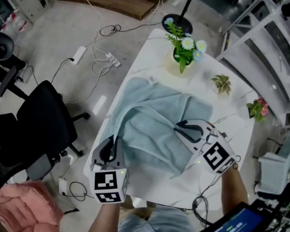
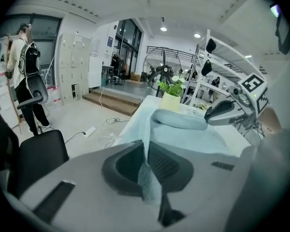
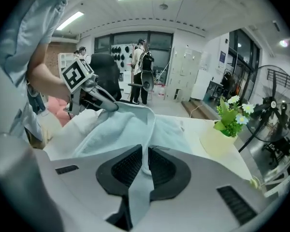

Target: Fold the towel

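Lying rumpled on the white surface (image 1: 150,57), the blue towel (image 1: 150,129) is clamped at its left edge by the left tool (image 1: 114,144) and at a fold by the right tool (image 1: 180,127).

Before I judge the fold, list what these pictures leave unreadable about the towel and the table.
- Head view: which corners of the towel are pinched; its folds, the left hand-held gripper and the right hand-held gripper cover them.
- Head view: the near corners of the table, behind the grippers and the person's right forearm.
- Left gripper view: the towel's near stretch, behind that gripper's own body.
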A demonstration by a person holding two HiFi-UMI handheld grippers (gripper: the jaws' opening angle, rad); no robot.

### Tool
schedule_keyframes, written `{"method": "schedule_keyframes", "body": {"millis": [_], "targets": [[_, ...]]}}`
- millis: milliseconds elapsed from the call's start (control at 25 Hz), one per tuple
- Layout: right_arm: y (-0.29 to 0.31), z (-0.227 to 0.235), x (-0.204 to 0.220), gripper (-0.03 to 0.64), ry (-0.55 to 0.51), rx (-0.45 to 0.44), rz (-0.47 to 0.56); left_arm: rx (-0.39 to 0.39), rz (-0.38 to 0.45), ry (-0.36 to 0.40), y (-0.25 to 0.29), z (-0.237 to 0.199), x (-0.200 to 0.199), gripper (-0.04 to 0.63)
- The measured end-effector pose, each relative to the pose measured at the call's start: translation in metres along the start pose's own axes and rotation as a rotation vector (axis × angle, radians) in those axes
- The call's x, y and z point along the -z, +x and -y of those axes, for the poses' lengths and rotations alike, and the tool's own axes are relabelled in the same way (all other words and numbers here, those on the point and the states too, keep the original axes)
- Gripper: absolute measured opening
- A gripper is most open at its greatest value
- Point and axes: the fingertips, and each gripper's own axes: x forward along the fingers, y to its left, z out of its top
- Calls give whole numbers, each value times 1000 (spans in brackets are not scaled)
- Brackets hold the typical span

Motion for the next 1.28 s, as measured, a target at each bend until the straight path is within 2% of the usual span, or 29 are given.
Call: {"method": "schedule_keyframes", "body": {"millis": [80,160,240,280,360,480,640,720,880,1040,1280], "targets": [[-8,3,-2,58,19,-26,-14,16,10,-7,-4,1,-2,31],[-12,12,-4,18,22,16,-27,30,19,-11,-10,1,-3,29],[-13,17,-9,18,1,39,-28,36,25,-18,-16,0,-3,25],[-13,14,-13,25,-15,22,-27,37,27,-24,-18,-1,-3,25],[-9,0,-15,89,-46,-29,-51,38,27,-29,-20,-3,-3,24],[10,-22,-2,146,-87,-78,-104,39,28,-29,-21,-8,-3,24],[33,-31,16,160,-76,-85,-129,47,35,-29,-23,-10,-5,23],[40,-27,25,157,-95,-53,-157,47,38,-30,-24,-10,-6,23],[40,-18,35,64,-128,-16,-179,47,30,-31,-24,-11,-3,23],[28,-19,26,77,-43,-61,-139,46,27,-31,-25,-10,0,23],[18,-16,31,77,-32,-74,-151,43,31,-25,-28,-8,0,23]]}}
